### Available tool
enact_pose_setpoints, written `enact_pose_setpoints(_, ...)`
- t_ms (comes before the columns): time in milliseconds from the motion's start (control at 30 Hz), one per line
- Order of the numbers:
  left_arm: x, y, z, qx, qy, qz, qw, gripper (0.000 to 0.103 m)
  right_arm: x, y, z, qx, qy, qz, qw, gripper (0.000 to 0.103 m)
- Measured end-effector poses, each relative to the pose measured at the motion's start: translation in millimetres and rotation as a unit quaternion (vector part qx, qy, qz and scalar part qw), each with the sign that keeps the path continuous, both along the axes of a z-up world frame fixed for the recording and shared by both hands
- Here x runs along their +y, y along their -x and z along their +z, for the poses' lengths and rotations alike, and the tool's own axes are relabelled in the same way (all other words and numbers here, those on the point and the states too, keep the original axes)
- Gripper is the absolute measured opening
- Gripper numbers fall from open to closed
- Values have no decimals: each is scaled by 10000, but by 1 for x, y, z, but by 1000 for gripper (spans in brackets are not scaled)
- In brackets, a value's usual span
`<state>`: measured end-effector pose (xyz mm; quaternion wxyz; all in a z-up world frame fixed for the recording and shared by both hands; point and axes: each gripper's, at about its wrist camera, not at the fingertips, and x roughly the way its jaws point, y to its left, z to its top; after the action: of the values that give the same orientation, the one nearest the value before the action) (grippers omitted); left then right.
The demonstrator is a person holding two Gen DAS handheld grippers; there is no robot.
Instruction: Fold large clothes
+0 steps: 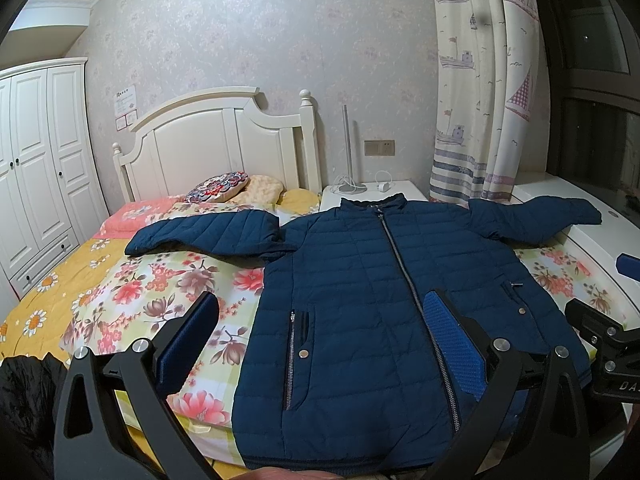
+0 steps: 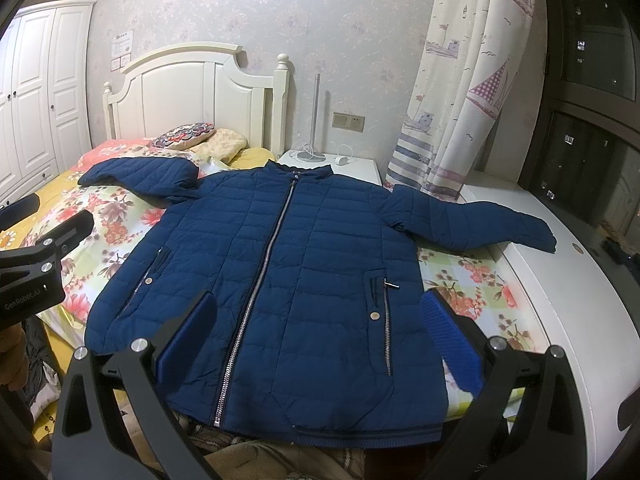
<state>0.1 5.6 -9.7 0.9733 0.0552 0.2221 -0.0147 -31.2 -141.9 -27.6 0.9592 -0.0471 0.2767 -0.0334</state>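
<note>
A home bedroom: a bed with white headboard, pillows, a wardrobe, nightstand, and curtain.

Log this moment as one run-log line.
stage: pre-fold | jacket: flat on bed, zipped, sleeves spread | left tongs: open, empty | right tongs: open, empty

Open air above the navy jacket, spread flat across the floral quilt. Bare quilt at 9 o'clock of the jacket, free for passing. Blocked at 12 o'clock by the nightstand with its lamp pole, and by the headboard at 11. White ledge at 3 o'clock, jacket sleeve draped over it.
</note>
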Motion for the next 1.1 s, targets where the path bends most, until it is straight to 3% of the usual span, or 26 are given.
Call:
enact_pose_setpoints(933,4,-1,-5,33,1,-6,10000,98,-4,-3,1,-21,-25,26,10000,101)
enact_pose_setpoints(1000,3,-5,-10,50,4,-30,10000,98,4,-10,-11,-93,-83,71,9999,101)
enact_pose_setpoints(1100,-1,-35,-30,301,8,-213,9993,98,-12,-34,-31,160,-359,24,9992,101)
